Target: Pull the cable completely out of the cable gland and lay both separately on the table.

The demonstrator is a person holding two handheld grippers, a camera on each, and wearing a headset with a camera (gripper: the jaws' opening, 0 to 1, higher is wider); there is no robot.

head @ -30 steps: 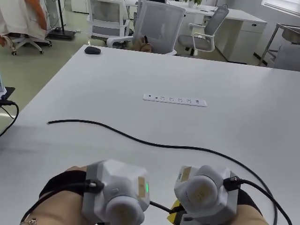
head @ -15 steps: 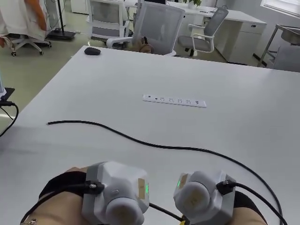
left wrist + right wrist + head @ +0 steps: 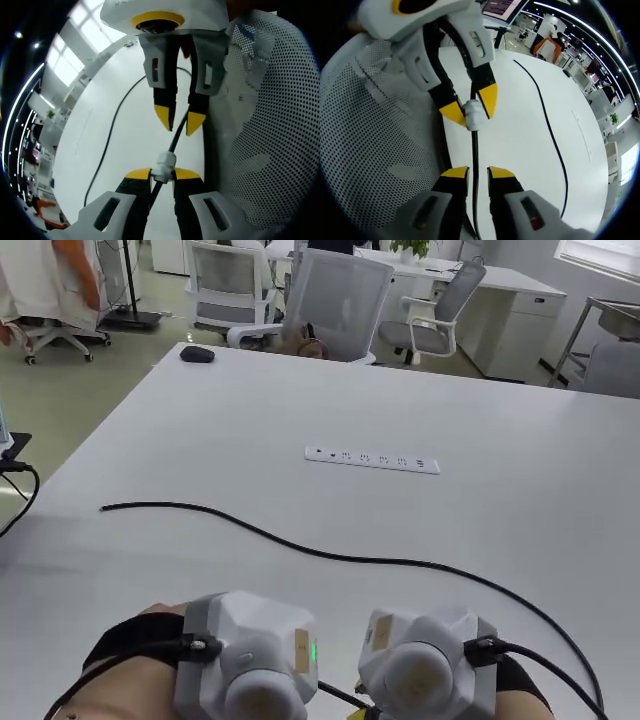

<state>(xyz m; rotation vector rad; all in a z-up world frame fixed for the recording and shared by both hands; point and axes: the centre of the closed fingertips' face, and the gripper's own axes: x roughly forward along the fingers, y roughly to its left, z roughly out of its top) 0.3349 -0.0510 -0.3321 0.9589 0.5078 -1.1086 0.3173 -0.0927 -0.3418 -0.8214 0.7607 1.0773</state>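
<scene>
Cable gland (image 3: pixel 164 162) clamped between left gripper (image 3: pixel 162 174) fingers — right gripper (image 3: pixel 477 172) fingers straddle the cable (image 3: pixel 474 145), grip unclear.

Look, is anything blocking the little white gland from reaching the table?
Nothing visible does. The left gripper holds the white plastic cable gland, threaded on the thin black cable, just beside bare white tabletop.

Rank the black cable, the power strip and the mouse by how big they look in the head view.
1. black cable, longest by far
2. power strip
3. mouse, though it lies farthest from the camera, which shrinks it
</scene>
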